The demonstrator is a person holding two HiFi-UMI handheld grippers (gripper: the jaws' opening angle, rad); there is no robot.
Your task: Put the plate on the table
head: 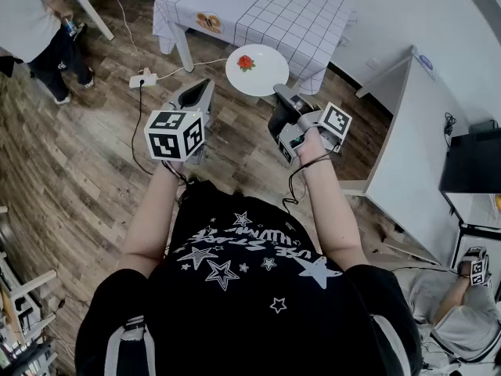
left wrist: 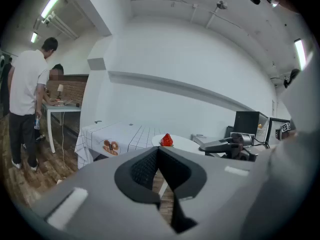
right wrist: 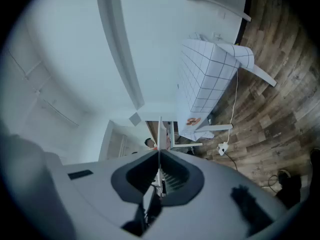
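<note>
Round white plate (head: 262, 75), plain and shallow, held roughly level in the air, with a small red strawberry-shaped piece (head: 246, 62) resting on its left part. In the right gripper view, the same plate seen edge-on as a thin pale line.

Plate clamped at its near edge by the right gripper (head: 279, 94), jaws closed narrowly on the rim, the rest of the plate projecting forward beyond the fingertips. Left gripper (head: 196, 94) just left of the plate, apart from it, jaws pressed together on nothing.

Plate poised above the floor (head: 78, 155), just short of the near edge of the bench (head: 258, 6) and not resting on it. Bench draped in a white cloth (head: 313, 22) with a dark grid, a doughnut print (head: 209, 22) on the hanging side. Floor of wood planks, with a white power strip (head: 142, 78) and its cable beside the bench leg. Bare white side bench (head: 411, 155) at right, a dark monitor (head: 473, 159) at far right. Standing person (head: 27, 22) in a white shirt at upper left; seated person (head: 462, 312) at lower right. White walls and ceiling strip lights (left wrist: 50, 5) in the left gripper view.
</note>
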